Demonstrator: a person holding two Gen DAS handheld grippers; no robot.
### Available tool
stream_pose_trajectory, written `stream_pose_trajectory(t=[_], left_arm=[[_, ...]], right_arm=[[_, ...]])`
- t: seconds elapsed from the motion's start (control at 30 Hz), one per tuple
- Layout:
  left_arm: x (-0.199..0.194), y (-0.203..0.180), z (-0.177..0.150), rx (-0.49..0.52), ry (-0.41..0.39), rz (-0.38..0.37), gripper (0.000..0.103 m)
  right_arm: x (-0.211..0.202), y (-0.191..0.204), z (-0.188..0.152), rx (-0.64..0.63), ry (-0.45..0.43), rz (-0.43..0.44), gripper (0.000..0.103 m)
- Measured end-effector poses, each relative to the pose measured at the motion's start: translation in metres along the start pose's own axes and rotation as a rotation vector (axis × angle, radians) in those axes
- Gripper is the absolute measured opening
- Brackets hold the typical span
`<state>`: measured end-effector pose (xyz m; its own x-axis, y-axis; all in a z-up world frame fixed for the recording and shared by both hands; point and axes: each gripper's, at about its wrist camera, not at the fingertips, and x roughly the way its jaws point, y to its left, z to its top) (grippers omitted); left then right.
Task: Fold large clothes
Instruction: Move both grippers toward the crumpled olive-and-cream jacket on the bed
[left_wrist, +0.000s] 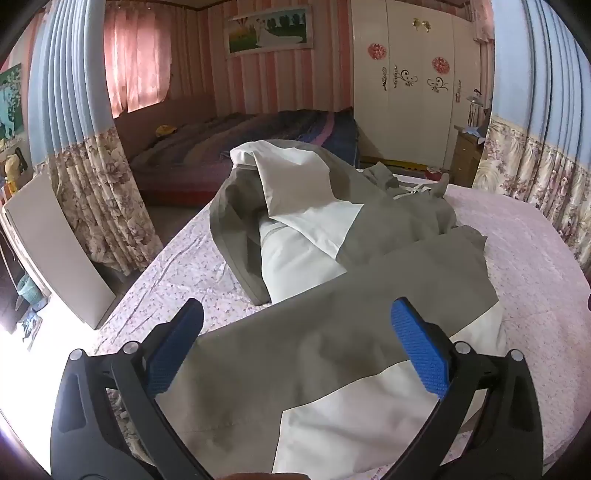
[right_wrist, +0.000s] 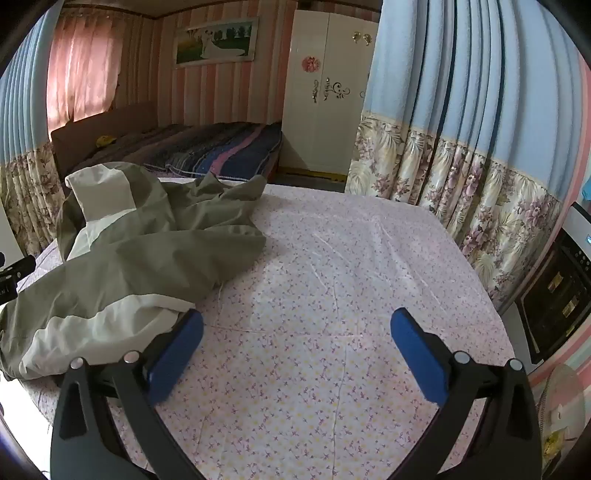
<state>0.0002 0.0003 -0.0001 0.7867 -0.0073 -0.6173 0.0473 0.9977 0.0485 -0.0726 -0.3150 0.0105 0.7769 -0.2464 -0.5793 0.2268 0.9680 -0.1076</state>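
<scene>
Jacket sprawls unfolded as both grippers wait

Jacket (left_wrist: 369, 236), olive-grey with pale panels, lies crumpled on the left half of a floral-sheeted bed (right_wrist: 332, 295), its long axis running from the near left edge away toward the far side. Left gripper (left_wrist: 297, 341) hovers directly over the garment's near end, jaws spread wide and holding nothing, cloth showing between its blue pads (left_wrist: 421, 354) without being pinched. Further right, the right gripper (right_wrist: 297, 341) hangs over bare sheet, likewise fully spread and empty; the jacket's near hem sits just beside its left pad, the rest off to its left. By these views the left hand is the nearer, while the right would likely need to swing leftward to reach fabric. Folding appears not yet begun.
</scene>
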Motion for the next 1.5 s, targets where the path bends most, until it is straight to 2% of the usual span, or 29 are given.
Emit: stream_pose_trajectory(t=[0.4, 0.6, 0.7, 0.87, 1.1, 1.23, 1.43, 1.5], left_arm=[[0.007, -0.007, -0.008, 0.017, 0.01, -0.015, 0.1], [0.0, -0.005, -0.005, 0.039, -0.009, -0.031, 0.1], [0.0, -0.001, -0.006, 0.025, -0.004, -0.064, 0.1], [0.0, 0.002, -0.006, 0.036, -0.013, -0.036, 0.1], [0.006, 0.011, -0.006, -0.004, 0.014, -0.068, 0.1], [0.005, 0.005, -0.008, 0.035, 0.002, -0.034, 0.1], [0.0, -0.003, -0.008, 0.018, 0.024, -0.049, 0.1], [-0.006, -0.01, -0.007, 0.028, -0.007, 0.02, 0.1]], right_arm=[[0.005, -0.005, 0.0, 0.008, 0.012, -0.002, 0.101], [0.001, -0.005, 0.001, 0.015, 0.001, 0.001, 0.101], [0.0, -0.005, 0.0, 0.025, -0.003, 0.002, 0.101], [-0.001, -0.005, -0.001, 0.033, -0.003, 0.013, 0.101], [-0.002, -0.004, -0.003, 0.032, 0.004, 0.027, 0.101], [-0.004, -0.008, -0.005, 0.042, 0.011, 0.042, 0.101], [-0.005, -0.02, -0.005, 0.064, -0.008, 0.08, 0.101], [-0.003, -0.027, -0.006, 0.077, -0.01, 0.096, 0.101]])
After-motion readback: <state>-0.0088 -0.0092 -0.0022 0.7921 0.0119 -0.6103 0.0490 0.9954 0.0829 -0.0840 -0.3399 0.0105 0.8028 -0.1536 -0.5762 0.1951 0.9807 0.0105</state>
